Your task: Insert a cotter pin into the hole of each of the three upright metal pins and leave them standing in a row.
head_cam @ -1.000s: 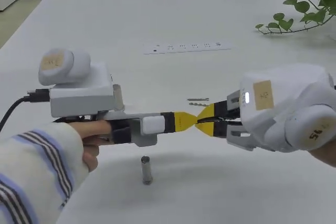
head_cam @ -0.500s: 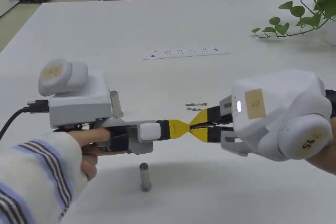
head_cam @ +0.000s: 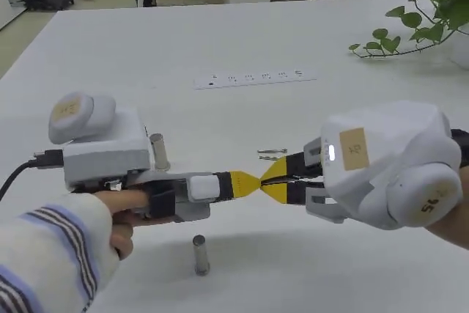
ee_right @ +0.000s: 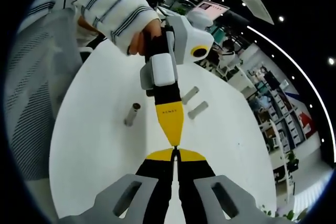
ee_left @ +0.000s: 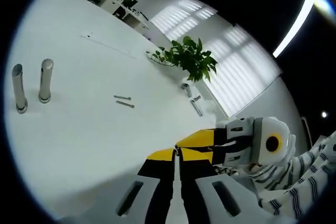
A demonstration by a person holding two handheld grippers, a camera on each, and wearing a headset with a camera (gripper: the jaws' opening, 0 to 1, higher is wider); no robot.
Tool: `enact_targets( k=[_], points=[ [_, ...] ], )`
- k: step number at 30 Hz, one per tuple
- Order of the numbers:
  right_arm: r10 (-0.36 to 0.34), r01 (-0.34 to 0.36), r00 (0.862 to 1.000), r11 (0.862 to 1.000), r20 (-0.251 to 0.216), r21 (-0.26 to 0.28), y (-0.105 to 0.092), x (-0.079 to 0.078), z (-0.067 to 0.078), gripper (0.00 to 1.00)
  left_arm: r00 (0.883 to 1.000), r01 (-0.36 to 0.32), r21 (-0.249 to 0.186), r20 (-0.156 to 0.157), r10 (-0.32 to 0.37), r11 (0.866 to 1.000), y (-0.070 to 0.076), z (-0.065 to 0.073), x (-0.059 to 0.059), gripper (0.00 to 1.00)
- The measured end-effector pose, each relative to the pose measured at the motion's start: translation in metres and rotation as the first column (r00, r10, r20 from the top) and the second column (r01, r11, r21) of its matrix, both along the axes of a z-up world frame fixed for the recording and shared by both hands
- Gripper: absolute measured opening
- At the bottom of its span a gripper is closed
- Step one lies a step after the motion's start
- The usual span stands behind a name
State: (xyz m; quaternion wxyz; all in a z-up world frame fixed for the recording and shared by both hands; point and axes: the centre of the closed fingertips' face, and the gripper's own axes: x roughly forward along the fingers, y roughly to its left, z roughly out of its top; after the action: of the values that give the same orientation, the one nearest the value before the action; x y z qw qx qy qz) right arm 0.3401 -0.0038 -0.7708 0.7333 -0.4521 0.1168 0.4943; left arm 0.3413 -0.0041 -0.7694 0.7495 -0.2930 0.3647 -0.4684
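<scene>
Since a second ago the two claws have stayed tip to tip above the white table. The head view has swung, and more of the metal pin behind the left gripper's white body now shows.

The left claw, held by a hand in a striped sleeve, points its yellow fingers at the right claw, and the tips touch. In its own gripper view the left claw is pressed together. The right claw looks the same, with the left claw's yellow point resting where its jaws meet. I cannot tell whether anything thin is pinched between either pair.

Three metal pins stand on the table in the right gripper view: one alone and two close together. In the head view a second metal pin stands on the near side of the left gripper. Two cotter pins lie side by side on the table just beyond the claws, well apart from the pins.

Tan stickers sit on the left gripper's round knob and on the right gripper's housing and knob; their marks are too blurred to read. Small dark print on the left claw's yellow finger is also illegible.

A white power strip lies farther back, and a leafy plant is at the far right.
</scene>
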Motion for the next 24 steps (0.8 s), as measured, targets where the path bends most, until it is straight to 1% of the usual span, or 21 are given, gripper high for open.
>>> enact_targets(
  k=[2,3,4,5,7,9,10,11,12,15,17,19,21,22,24],
  points=[
    [0.001,-0.001,1.0,1.0,-0.002,0.003,0.0,0.0,0.0,0.02,1.0,0.001,0.002,-0.003,-0.001,1.0,0.0,0.0,-0.001,0.01],
    [0.005,-0.005,1.0,1.0,-0.004,0.002,0.001,-0.001,0.0,0.02,1.0,0.001,0.005,-0.01,-0.001,1.0,0.001,0.0,-0.001,0.0],
    [0.007,-0.007,1.0,1.0,-0.006,0.002,0.001,-0.002,-0.001,0.02,0.999,-0.001,0.003,-0.055,0.001,1.0,0.001,-0.002,-0.004,0.0],
    [0.008,-0.008,1.0,1.0,-0.004,0.001,0.001,-0.002,-0.001,0.02,0.998,-0.003,0.0,-0.059,0.003,1.0,0.002,-0.002,-0.003,0.0],
    [0.009,-0.009,1.0,1.0,-0.011,0.004,0.002,-0.004,-0.003,0.02,0.999,0.006,0.011,-0.047,-0.005,1.0,0.002,-0.003,-0.005,0.0],
    [0.004,-0.003,1.0,1.0,-0.017,0.007,0.002,-0.004,-0.004,0.02,0.999,0.009,0.022,-0.046,-0.008,1.0,0.002,-0.005,-0.006,0.0],
    [-0.007,0.008,0.999,1.0,-0.035,0.019,0.002,-0.006,-0.004,0.02,0.998,0.01,0.023,-0.055,-0.009,1.0,0.002,-0.005,-0.006,0.0],
    [-0.001,0.002,0.999,1.0,-0.039,0.021,0.002,-0.007,-0.005,0.03,0.997,0.017,0.019,-0.08,-0.016,1.0,0.002,-0.006,-0.009,0.0],
    [0.005,-0.004,0.999,1.0,-0.042,0.024,0.002,-0.008,-0.005,0.03,0.995,0.021,0.013,-0.093,-0.019,1.0,0.002,-0.007,-0.009,0.0],
    [0.006,-0.005,0.999,0.999,-0.051,0.034,0.002,-0.01,-0.004,0.03,0.997,0.032,0.018,-0.071,-0.031,0.999,0.001,-0.006,-0.012,0.0],
    [0.003,-0.001,0.999,0.999,-0.054,0.038,0.002,-0.01,-0.004,0.04,0.997,0.031,0.017,-0.068,-0.029,0.999,0.001,-0.005,-0.011,0.0],
    [0.0,0.002,0.998,0.999,-0.057,0.035,0.001,-0.009,-0.004,0.06,0.998,0.029,0.007,-0.064,-0.029,1.0,0.0,-0.003,-0.011,0.0],
    [-0.007,0.011,0.997,0.999,-0.078,0.051,0.001,-0.01,-0.005,0.11,0.998,0.028,0.001,-0.048,-0.028,1.0,0.0,0.0,-0.01,0.0],
    [-0.009,0.015,0.996,0.998,-0.084,0.068,0.001,-0.01,-0.004,0.11,0.999,0.032,0.007,-0.036,-0.032,0.999,0.001,0.001,-0.01,0.0],
    [-0.008,0.022,0.991,0.994,-0.134,0.104,0.003,-0.014,-0.005,0.11,0.999,0.041,0.018,-0.021,-0.04,0.999,0.003,0.002,-0.011,0.0]
  ],
)
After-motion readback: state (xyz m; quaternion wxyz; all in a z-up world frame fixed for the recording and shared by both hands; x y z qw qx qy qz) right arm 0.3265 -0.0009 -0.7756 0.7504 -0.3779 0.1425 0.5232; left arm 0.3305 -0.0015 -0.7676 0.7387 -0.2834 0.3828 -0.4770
